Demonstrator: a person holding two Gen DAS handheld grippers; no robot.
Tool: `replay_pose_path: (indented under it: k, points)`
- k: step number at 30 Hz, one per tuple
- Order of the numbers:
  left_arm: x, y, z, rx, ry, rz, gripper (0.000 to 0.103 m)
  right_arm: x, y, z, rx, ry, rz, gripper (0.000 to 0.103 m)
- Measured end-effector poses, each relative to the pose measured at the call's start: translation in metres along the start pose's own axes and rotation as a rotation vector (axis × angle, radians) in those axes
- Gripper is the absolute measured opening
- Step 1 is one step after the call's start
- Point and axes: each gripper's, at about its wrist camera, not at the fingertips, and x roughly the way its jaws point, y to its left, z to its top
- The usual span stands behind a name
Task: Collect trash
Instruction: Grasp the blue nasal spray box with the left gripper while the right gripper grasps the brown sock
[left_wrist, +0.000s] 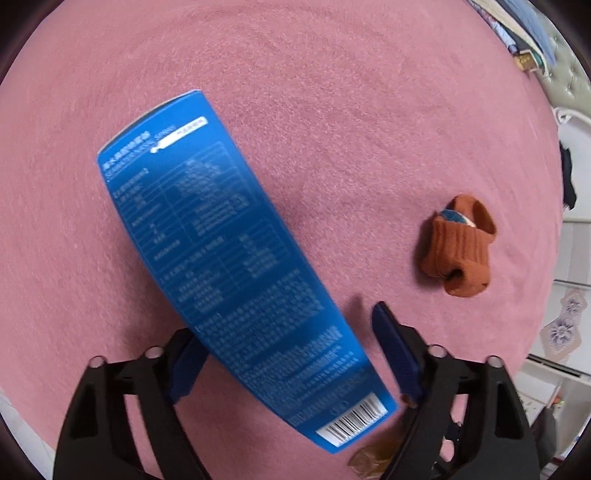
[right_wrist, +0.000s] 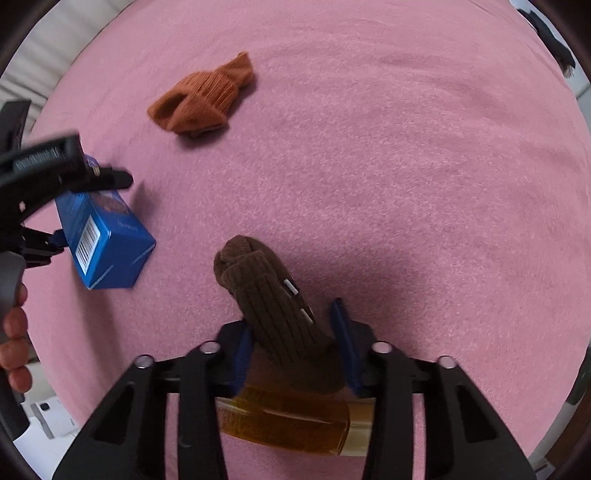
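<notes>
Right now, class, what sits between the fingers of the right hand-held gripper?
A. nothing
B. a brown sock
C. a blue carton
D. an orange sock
B: in the right wrist view the brown sock runs back between the fingers of the right hand-held gripper, while the blue carton sits at the left hand-held gripper and the orange sock lies apart on the pink blanket.

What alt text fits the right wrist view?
The right gripper holds a brown sock over a pink blanket. An orange sock lies beyond; at left, the left gripper holds a blue box.
</notes>
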Motion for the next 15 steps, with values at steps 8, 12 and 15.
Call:
replay_pose_path:
  k: [8, 12, 15]
  points:
    - [-0.009, 0.002, -0.005, 0.045, -0.018, -0.013, 0.053, -0.021, -0.005, 0.003, 0.056, -0.038, 0.065, 0.016]
    - [-0.022, 0.011, -0.014, 0.083, -0.017, -0.038, 0.053, -0.037, -0.005, -0.001, 0.088, -0.056, 0.113, 0.016]
    - [-0.035, 0.020, -0.028, 0.103, -0.009, -0.067, 0.053, -0.049, -0.005, -0.007, 0.113, -0.063, 0.146, 0.016]
